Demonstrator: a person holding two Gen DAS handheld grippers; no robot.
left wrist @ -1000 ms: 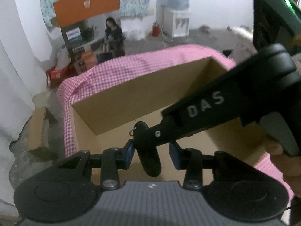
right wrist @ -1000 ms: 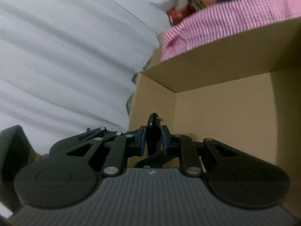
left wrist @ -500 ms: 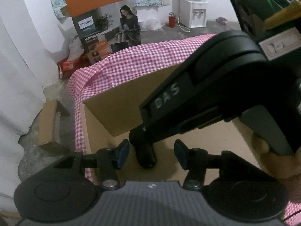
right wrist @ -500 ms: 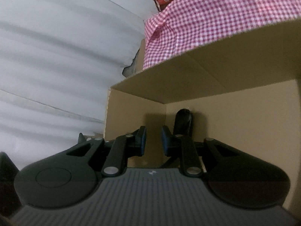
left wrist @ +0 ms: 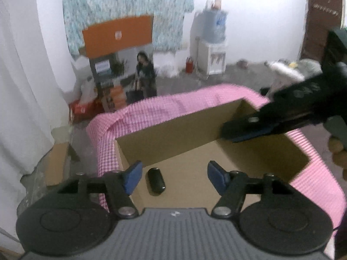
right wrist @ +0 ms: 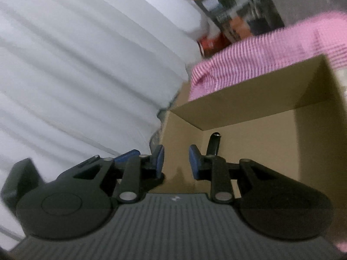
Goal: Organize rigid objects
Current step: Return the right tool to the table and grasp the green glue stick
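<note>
A small black oblong object (left wrist: 156, 180) lies on the floor of an open cardboard box (left wrist: 173, 134), near its left wall. It also shows in the right wrist view (right wrist: 213, 144), beyond the right finger. My left gripper (left wrist: 174, 176) is open and empty above the box's near side. My right gripper (right wrist: 176, 160) is open and empty, raised above the box; it also shows in the left wrist view (left wrist: 249, 130) over the box's right side.
The box sits on a pink checked cloth (left wrist: 156, 110). A white curtain (right wrist: 76, 75) hangs at the left. A smaller cardboard piece (left wrist: 57, 164) lies on the floor left of the table. Boxes and a water dispenser (left wrist: 213, 52) stand at the back wall.
My right gripper let go of the black object into the box, opened, and drew back up and to the right. My left gripper opened wider and pulled back.
</note>
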